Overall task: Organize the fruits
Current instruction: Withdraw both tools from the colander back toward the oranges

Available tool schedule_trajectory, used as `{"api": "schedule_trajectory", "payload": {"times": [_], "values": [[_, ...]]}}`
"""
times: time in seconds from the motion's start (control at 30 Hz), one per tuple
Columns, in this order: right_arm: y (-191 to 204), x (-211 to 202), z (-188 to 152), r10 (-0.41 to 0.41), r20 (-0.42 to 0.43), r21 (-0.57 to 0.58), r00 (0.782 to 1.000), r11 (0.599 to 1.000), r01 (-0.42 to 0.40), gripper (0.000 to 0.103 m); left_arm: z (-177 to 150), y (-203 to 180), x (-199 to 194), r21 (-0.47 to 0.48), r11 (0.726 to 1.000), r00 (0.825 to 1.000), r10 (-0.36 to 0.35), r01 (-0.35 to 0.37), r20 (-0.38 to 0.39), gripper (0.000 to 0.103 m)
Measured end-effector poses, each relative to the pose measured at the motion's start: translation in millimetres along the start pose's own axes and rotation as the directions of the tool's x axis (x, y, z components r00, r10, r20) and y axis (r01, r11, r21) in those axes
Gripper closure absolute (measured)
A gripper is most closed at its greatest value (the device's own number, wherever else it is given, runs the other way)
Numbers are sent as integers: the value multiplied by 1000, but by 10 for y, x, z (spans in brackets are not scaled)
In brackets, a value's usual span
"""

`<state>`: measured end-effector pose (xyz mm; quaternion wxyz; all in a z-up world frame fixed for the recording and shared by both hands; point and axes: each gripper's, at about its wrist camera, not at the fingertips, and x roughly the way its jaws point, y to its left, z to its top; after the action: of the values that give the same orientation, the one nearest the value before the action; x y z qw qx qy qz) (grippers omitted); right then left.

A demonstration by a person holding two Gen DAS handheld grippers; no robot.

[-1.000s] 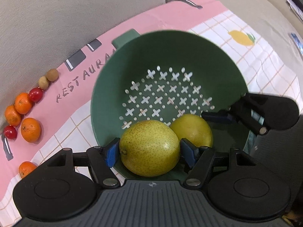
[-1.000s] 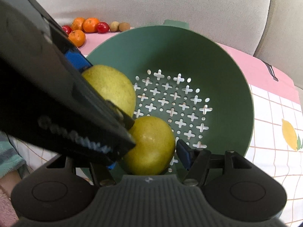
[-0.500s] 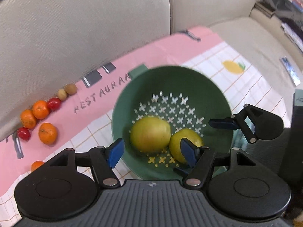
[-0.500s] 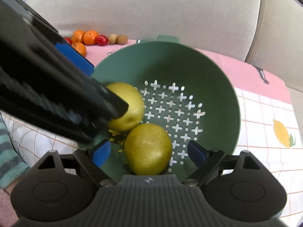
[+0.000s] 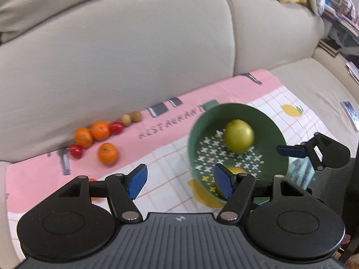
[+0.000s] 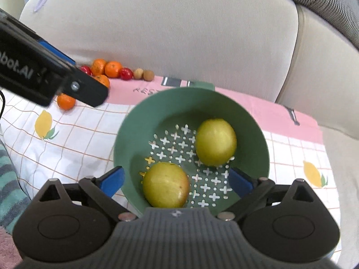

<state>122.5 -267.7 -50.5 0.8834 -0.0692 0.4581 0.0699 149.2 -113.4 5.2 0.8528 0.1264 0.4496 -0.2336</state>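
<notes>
A green colander [image 6: 255,134] [image 5: 269,125] sits on a pink and checked cloth. Two yellow-green pears lie in it: one near the far side [image 6: 215,142] [image 5: 239,135], one at the near rim [image 6: 166,185] [image 5: 235,170]. My left gripper [image 5: 180,182] is open and empty, raised left of the colander. My right gripper [image 6: 176,182] is open and empty, its fingers straddling the colander's near rim. Several oranges [image 5: 107,153] [image 6: 113,69], red tomatoes [image 5: 116,127] and small brown fruits [image 5: 136,116] lie in a row by the sofa back.
The cloth [image 6: 74,139] lies on a beige sofa seat with back cushions [image 5: 134,51] right behind the fruit row. The left gripper's body [image 6: 44,80] crosses the right wrist view at upper left. A striped teal cloth [image 6: 9,179] is at the left edge.
Both grippers let go of their pears, which now lie in the colander. Both grippers opened and pulled up and back; the left one swung leftward.
</notes>
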Motion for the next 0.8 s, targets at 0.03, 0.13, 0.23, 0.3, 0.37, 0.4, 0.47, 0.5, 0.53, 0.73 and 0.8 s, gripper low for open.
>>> {"api": "schedule_trajectory", "payload": {"times": [0.03,0.13,0.23,0.3,0.37,0.4,0.47,0.5,0.53,0.73,0.8], "values": [[37,-27,6,-3,9,-6,1000,1000,3,7,-20,43,-53,-8,1000,1000,8,-8,12,24],[135,-94,37,6,27,-16,1000,1000,-6,7,-70,183,-197,-28,999,999,25,-24,41,24],[227,-208,111,35,42,-19,999,999,-34,7,-125,329,-351,-54,997,996,56,-52,75,24],[317,-259,138,44,55,-36,998,998,-42,7,-166,439,-455,-75,995,992,78,-71,97,23],[419,-315,176,39,77,-64,996,997,-34,7,-207,551,-545,-101,991,988,100,-88,116,23],[470,-330,191,39,90,-77,995,997,-32,7,-234,626,-596,-122,988,985,115,-100,127,24],[546,-377,232,46,119,-81,992,996,-36,7,-284,756,-676,-162,979,978,145,-121,149,23],[574,-397,257,56,135,-72,989,996,-47,7,-317,831,-719,-187,974,973,162,-131,162,23],[593,-406,280,72,146,-59,987,996,-64,7,-346,893,-750,-206,968,968,178,-141,176,23],[728,-398,436,144,208,-8,967,989,-146,18,-459,1172,-811,-267,952,951,210,-148,225,24],[799,-376,480,157,223,-20,962,988,-156,22,-476,1201,-737,-256,955,954,208,-150,216,26]]}}
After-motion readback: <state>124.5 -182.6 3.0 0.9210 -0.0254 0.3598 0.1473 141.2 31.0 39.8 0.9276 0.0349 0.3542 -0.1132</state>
